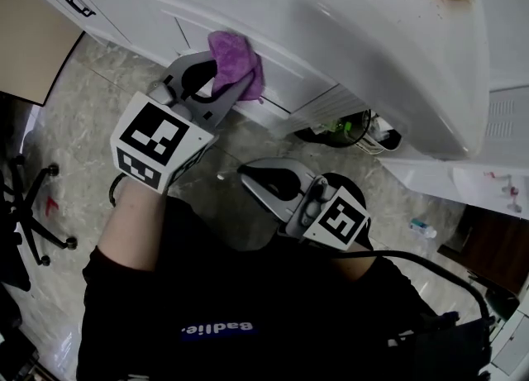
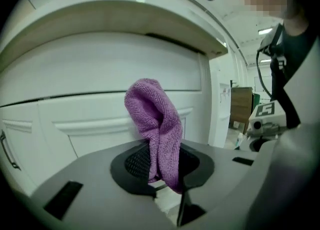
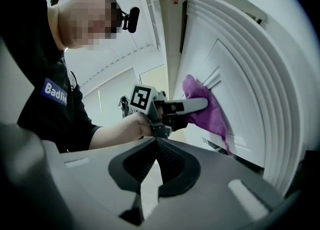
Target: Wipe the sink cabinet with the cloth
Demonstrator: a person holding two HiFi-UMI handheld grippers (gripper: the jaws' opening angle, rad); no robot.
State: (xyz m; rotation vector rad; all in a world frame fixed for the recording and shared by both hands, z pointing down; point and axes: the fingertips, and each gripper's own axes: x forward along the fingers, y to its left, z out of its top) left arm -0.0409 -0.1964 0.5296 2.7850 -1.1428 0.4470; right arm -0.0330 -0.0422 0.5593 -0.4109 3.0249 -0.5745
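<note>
**Wipe in hand: cloth on the cabinet door**

My left gripper (image 1: 221, 82) is clamped on the purple cloth (image 1: 238, 67). Its 2 jaws are closed down to the thickness of the bunched fabric, and a loose fold stands out past the tips. That fold lies on the front of the white sink cabinet (image 1: 157, 20), on a door panel just under the countertop overhang (image 1: 372, 40). In the right gripper view it looks to be touching the door.

My right gripper (image 1: 248, 173) has its jaws together with nothing between them. It hangs below the door and apart from it, over the floor (image 1: 83, 98).

I judge this as mid-wipe. The next move calls for pressing the fold flat and dragging it along the panel. The grip must be firm so the fabric does not slip out.
</note>
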